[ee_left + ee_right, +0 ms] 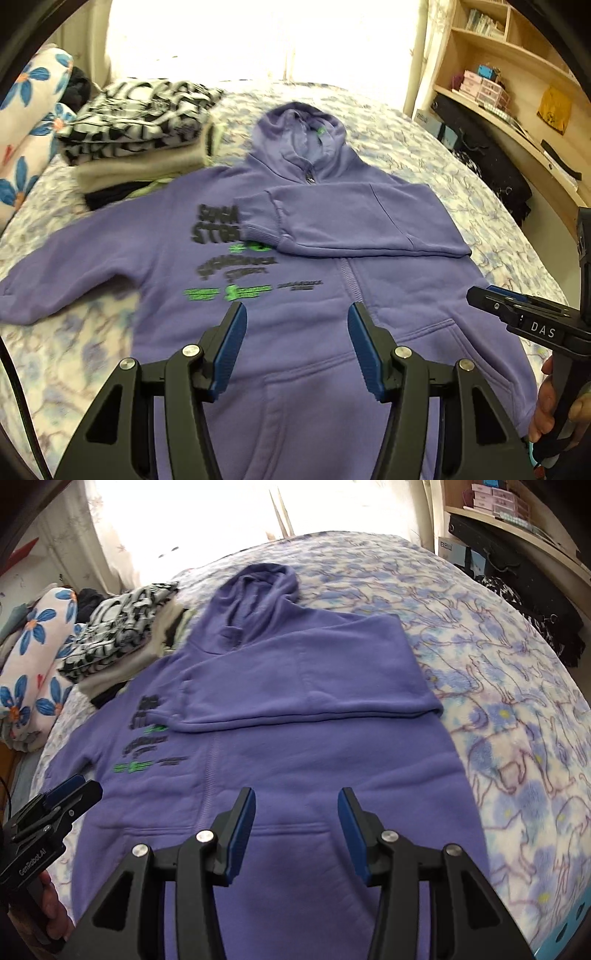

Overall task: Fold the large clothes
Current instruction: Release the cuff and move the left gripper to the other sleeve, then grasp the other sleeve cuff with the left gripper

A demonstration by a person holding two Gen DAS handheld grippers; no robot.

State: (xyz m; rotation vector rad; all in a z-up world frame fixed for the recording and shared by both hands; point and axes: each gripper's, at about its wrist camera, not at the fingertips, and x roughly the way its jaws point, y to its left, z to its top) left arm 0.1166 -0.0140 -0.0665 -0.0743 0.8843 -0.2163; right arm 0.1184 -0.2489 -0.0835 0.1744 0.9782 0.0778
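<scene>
Purple hoodie (295, 332) lies flat under both my grippers, fingers apart and empty, and its unfolded sleeve (70, 273) stretches sideways nearer the left gripper (297, 332) than the right gripper (297, 818).

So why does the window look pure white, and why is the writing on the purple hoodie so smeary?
Left wrist view: the window is blown out by daylight, and the hoodie print is motion-blurred while the tongs stay sharp. Right wrist view: same white glare, same smear, and the fisheye lens bends the bed into a curve.
</scene>
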